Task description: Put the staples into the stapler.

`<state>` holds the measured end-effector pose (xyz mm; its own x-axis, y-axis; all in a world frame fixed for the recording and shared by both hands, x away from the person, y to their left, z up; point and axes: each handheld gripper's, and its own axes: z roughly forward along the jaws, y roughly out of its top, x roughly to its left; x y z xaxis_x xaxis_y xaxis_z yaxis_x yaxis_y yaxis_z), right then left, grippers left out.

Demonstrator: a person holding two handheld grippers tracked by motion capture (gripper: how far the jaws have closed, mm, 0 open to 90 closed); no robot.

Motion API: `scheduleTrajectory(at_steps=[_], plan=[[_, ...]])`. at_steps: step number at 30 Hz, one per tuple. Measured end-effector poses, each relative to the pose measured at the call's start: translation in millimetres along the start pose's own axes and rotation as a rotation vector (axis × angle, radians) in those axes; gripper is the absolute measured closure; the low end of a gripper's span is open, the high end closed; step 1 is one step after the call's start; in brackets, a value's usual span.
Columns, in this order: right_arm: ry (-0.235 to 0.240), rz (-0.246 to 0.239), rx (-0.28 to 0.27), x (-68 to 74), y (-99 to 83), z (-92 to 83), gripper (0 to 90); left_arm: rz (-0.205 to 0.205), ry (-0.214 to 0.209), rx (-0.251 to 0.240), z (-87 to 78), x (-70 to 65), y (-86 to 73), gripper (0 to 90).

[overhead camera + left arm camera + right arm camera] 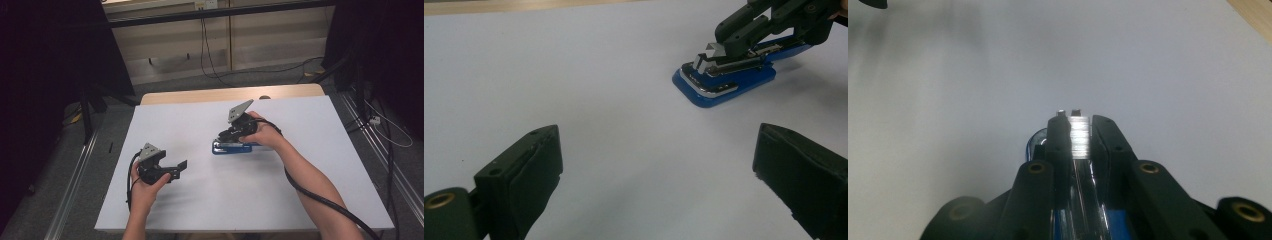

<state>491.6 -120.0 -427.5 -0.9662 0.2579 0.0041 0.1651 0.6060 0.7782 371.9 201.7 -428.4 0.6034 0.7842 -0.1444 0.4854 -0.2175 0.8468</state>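
1. Locate the blue stapler [231, 148] near the middle of the white bench [200, 210], its nose pointing toward your left side. It sits flat on its base; in the left gripper view its metal head [711, 52] is raised above the blue base [724, 82].

2. Check the right gripper [235, 135]. Its fingers [1060, 145] are drawn close together and pinch the bright metal upper part of the stapler from both sides, as the right gripper view shows. Whether the clamped part is the staple rail or the top arm cannot be told for certain from this angle.

3. Check the left gripper [177, 167]. It is held low over bare bench surface, well apart from the stapler, with its fingers [531, 175] spread wide and nothing between them.

4. Judge the step in hand as a grip taken on the stapler's upper part, probably to open or reposition it. The base rests on the bench, so no lift is under way.

5. For the next move, keep the right-hand pinch firm: the metal is narrow and smooth and could slip. If you raise the upper part, the light base may come up with it; bring the left gripper across and close it on the blue base first to hold it down.
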Motion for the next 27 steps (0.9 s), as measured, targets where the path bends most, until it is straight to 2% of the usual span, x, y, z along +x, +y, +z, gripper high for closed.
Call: scheduleTrajectory(at_steps=[27], plan=[[0.016, -0.008, 0.003, 0.4, -3.3, 3.3, 79.3, 0.009, -0.002, 0.003, 0.9, 0.1, -0.4, 6.1]])
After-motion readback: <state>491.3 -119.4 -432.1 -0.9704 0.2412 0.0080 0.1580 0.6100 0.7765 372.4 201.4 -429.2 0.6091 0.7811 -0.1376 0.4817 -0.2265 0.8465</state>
